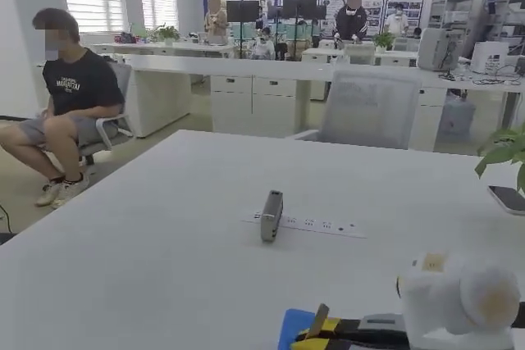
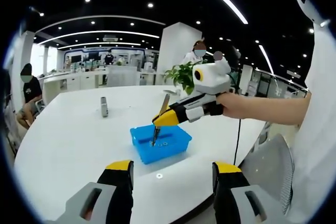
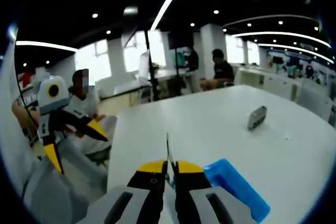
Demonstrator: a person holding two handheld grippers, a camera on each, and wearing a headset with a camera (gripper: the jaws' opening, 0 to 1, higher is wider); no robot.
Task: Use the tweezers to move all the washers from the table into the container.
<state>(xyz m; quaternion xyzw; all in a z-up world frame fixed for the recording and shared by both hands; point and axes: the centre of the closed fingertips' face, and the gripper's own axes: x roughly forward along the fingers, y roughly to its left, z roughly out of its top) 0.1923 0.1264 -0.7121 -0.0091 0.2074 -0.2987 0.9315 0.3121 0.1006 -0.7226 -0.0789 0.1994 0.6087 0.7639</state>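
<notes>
The blue container (image 2: 176,148) stands on the white table (image 2: 73,145). My right gripper (image 2: 167,119) hangs over it, shut on the metal tweezers (image 2: 156,134), whose tips point down into the container. One small washer (image 2: 159,176) lies on the table just in front of the container. My left gripper (image 2: 173,166) is open and holds nothing, a little back from that washer. In the right gripper view the right gripper (image 3: 168,165) is shut on the thin tweezers (image 3: 168,148), with the container (image 3: 236,187) to their right. The head view catches the right gripper (image 1: 316,335) and the container's corner (image 1: 291,325) at the bottom edge.
A grey oblong device (image 1: 271,215) and a flush socket strip (image 1: 316,224) lie mid-table. A phone (image 1: 507,197) and a plant (image 1: 504,149) are at the right edge. An office chair (image 1: 369,108) stands across the table. A seated person (image 1: 70,112) is at the far left.
</notes>
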